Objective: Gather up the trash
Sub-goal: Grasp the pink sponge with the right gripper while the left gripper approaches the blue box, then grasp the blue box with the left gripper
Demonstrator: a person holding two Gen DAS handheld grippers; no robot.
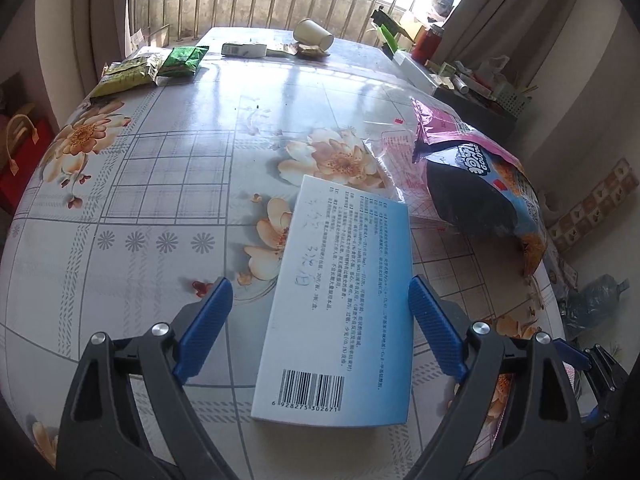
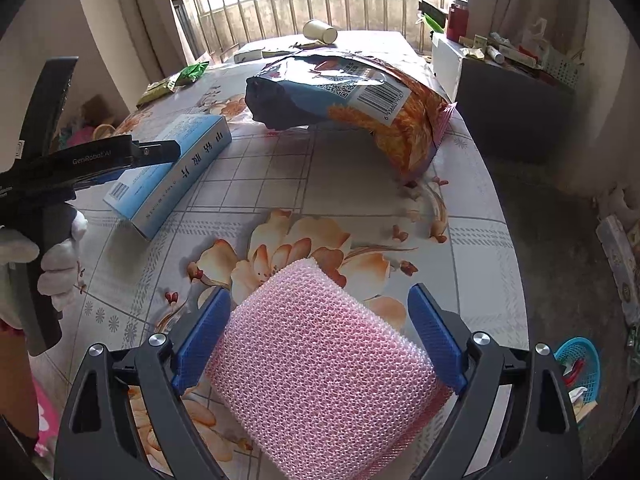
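Lying flat on the flowered tablecloth (image 1: pixel 132 184), a blue-and-white medicine box (image 1: pixel 340 312) sits between the fingers of the left gripper (image 1: pixel 320 324). The box is long and thin, with small printed text, some handwriting and a barcode near its close end. The jaws stand wide open; the left pad is apart from the box, and the right pad is just beside its edge, so the box is not gripped.

At the far left of the table lie two green snack packets (image 1: pixel 152 68), then a small white box (image 1: pixel 244 49) and a paper cup (image 1: pixel 313 34) tipped on its side near the window bars. To the right of the medicine box lies a clear plastic bag (image 1: pixel 384 156) and a big chip bag (image 1: pixel 480 184), dark blue, pink and orange, crumpled and puffed up, close to the right table edge.

In the right wrist view, a gloved hand (image 2: pixel 60 256) holds the left tool at the left side, above the medicine box (image 2: pixel 172 168). The chip bag (image 2: pixel 360 100) is behind, in the middle, and nothing stands between it and the grippers. The right gripper (image 2: pixel 320 336) is nearest, jaws also wide open, with a pink mesh sponge (image 2: pixel 320 372) lying on the table between the fingers. The left pad touches or nearly touches its corner; I cannot tell which. A small blue basket (image 2: pixel 580 364) is on the floor at the right.
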